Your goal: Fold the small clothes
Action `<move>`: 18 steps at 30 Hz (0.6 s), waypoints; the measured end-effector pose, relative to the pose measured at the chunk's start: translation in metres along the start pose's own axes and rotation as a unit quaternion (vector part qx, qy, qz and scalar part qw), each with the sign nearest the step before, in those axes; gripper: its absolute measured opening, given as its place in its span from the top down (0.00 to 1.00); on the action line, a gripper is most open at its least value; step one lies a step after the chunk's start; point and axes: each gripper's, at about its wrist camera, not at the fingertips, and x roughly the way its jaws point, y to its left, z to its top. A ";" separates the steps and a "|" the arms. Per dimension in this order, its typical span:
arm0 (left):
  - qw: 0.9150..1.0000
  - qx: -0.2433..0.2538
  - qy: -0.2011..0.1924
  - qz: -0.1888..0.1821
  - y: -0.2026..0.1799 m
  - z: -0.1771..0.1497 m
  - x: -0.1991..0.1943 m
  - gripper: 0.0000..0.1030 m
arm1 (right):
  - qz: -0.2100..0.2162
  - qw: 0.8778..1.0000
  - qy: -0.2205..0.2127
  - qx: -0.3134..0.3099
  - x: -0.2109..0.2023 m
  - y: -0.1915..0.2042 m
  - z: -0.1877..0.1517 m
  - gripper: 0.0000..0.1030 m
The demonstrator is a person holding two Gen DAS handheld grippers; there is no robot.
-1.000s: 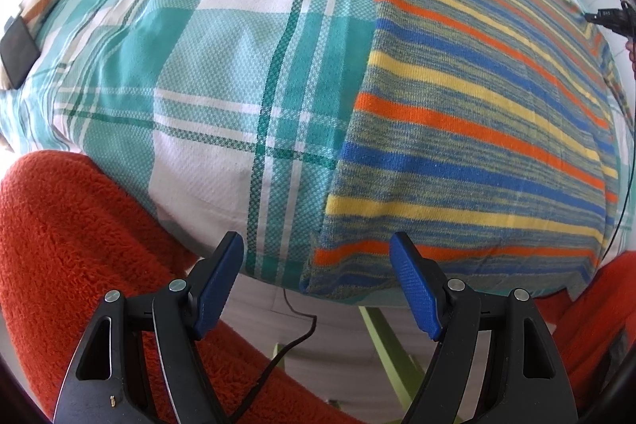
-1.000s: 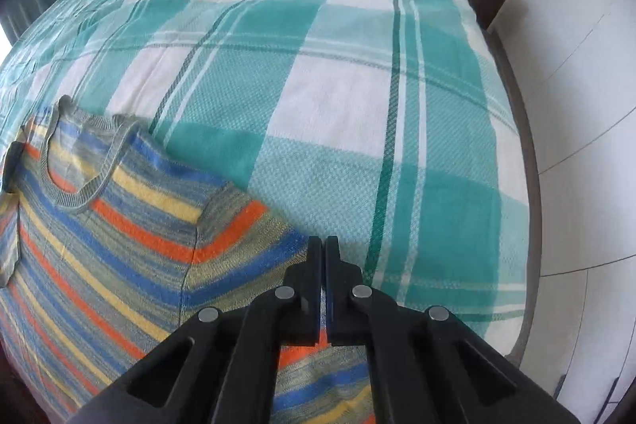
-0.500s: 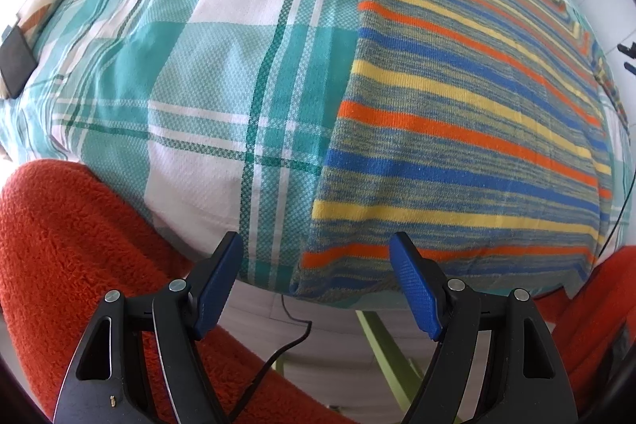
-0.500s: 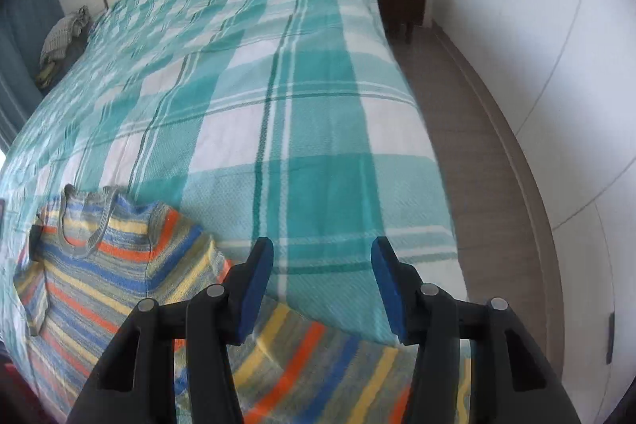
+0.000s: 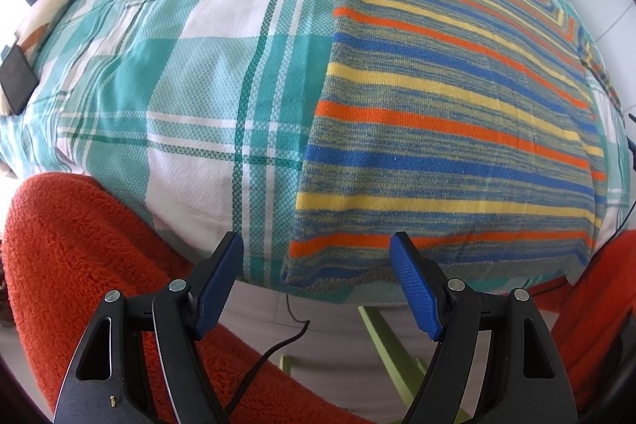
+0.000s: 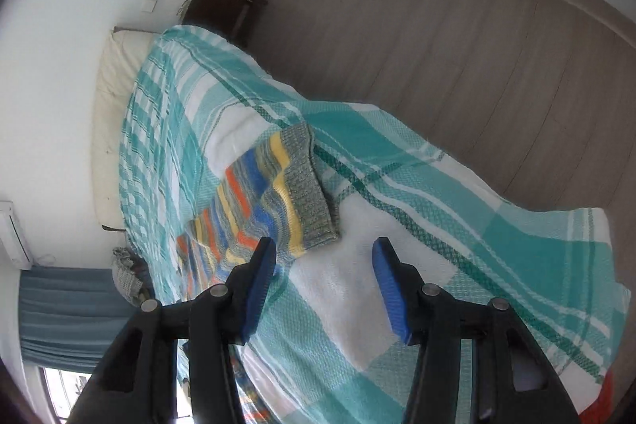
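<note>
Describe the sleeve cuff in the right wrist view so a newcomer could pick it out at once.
Start at the bed with the teal and white checked cover. On it lies a striped sweater, one sleeve reaching toward the floor side. The cuff is that sleeve's end: a plain grey ribbed band, where everything beside it carries blue, orange and yellow stripes.

Left of the striped sweater, the checked bedspread lay bare and open. A black slab sat at its far left edge. A red fleece sleeve and cable crowded the near side.
</note>
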 end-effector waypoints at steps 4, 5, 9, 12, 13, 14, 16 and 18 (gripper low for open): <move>1.000 -0.010 0.009 -0.006 0.004 -0.003 0.003 0.24 | 0.009 1.000 0.004 0.005 0.011 0.000 0.001 0.76; 1.000 -0.011 0.011 -0.006 0.006 -0.004 0.004 0.24 | 0.007 1.000 0.005 0.009 0.015 0.000 0.002 0.78; 1.000 -0.012 0.009 -0.003 0.012 -0.004 0.004 0.24 | -0.030 0.999 -0.028 -0.019 0.006 0.006 0.005 0.97; 1.000 -0.019 0.009 -0.003 0.017 -0.005 0.006 0.24 | -0.088 0.995 -0.032 -0.043 0.002 0.006 0.000 0.99; 1.000 -0.020 0.013 -0.003 0.018 -0.004 0.007 0.24 | -0.100 0.994 -0.024 -0.045 0.007 0.004 0.000 0.99; 1.000 -0.018 0.015 -0.002 0.018 -0.004 0.008 0.24 | -0.111 0.992 -0.021 -0.048 0.012 0.003 -0.001 0.99; 1.000 -0.008 0.014 0.003 0.015 -0.003 0.006 0.24 | -0.130 0.990 -0.012 -0.057 0.023 0.004 -0.004 0.99; 1.000 0.006 0.007 0.014 0.013 0.001 -0.004 0.24 | -0.149 0.986 -0.015 -0.078 0.029 0.010 -0.007 0.97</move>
